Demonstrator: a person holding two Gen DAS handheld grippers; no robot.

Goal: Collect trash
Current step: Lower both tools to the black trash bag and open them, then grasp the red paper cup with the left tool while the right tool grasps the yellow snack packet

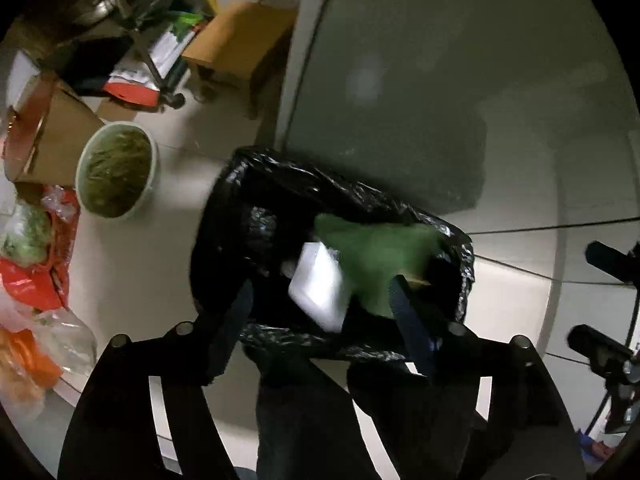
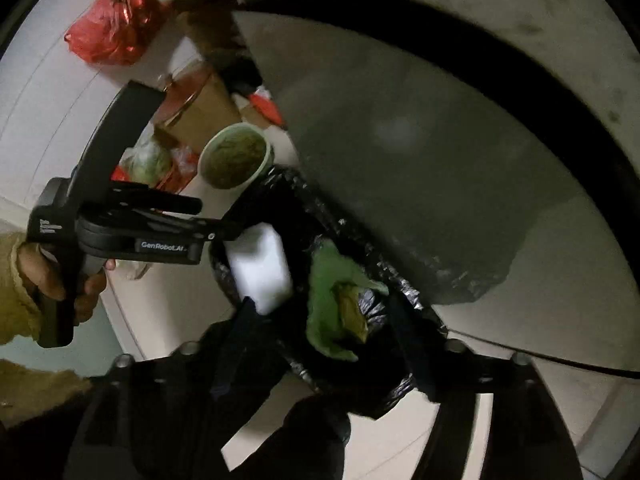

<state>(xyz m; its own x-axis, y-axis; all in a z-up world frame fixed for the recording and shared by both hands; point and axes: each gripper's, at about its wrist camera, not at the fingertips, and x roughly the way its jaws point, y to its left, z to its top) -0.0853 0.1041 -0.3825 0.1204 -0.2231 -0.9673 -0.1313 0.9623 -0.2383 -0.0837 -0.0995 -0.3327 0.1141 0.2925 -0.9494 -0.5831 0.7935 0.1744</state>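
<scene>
Right now the black crinkled plastic bin liner [image 1: 332, 256], stretched over a bin on the pale tiled floor [image 1: 132, 264], is seen directly below both grippers, its open mouth facing up at them. Inside it a white rectangular foam box [image 1: 320, 288] and a crumpled green sheet [image 1: 376, 264] are already lodged, with a small brownish scrap [image 2: 352, 312] on the green in the right wrist view. The left gripper [image 1: 320, 300] is held spread wide over the mouth, nothing seen between its fingers. The right gripper [image 2: 324, 320] is likewise held apart and empty-looking, one finger at each side of the rim, though motion blur makes contact hard to judge. In the right wrist view the left gripper is seen reaching in level from the left, its tips by the white box. A pale green round bowl of shredded greens [image 1: 116, 172] stands just beside the liner, away from the person. Both grippers are judged about equally near the liner.
</scene>
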